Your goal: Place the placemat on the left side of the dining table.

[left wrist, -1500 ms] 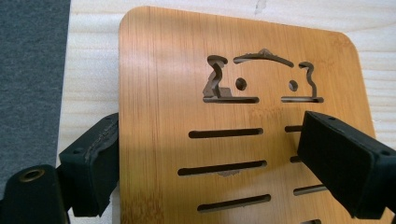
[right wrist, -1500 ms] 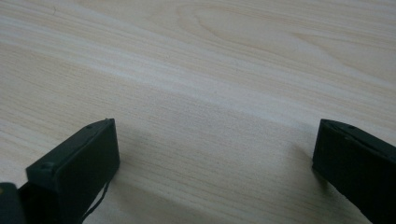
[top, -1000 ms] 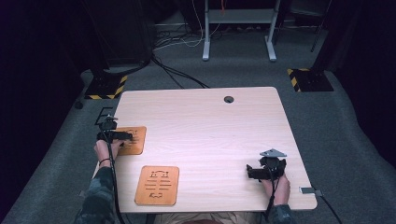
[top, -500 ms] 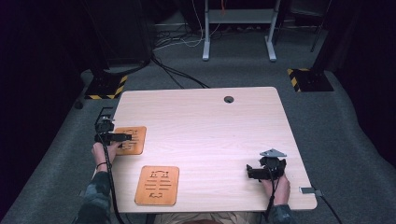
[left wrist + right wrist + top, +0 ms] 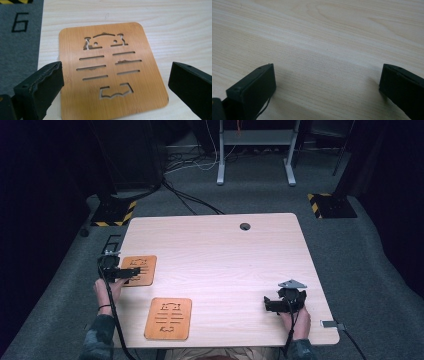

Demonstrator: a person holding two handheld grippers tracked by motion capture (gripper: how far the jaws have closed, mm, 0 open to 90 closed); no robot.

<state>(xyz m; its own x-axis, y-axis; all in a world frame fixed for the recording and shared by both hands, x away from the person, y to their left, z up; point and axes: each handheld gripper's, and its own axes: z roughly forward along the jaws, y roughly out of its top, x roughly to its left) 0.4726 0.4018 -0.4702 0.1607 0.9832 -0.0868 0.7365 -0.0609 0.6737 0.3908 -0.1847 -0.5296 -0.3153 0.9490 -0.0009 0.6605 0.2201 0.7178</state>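
Second flat orange wooden cutout trivet [image 5: 168, 318] lies near; left gripper [image 5: 131, 272], jaws wide apart, straddles flat orange wooden cutout trivet [image 5: 111, 67]; right gripper [image 5: 270, 304] gapes over pale wood table [image 5: 225, 255].

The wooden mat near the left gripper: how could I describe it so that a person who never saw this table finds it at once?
Start from the pale wooden table and go to its left edge. There lies a thin orange-brown bamboo mat with rounded corners and cut-out slots, just ahead of the open left gripper. A second similar mat lies near the front edge, away from both grippers.
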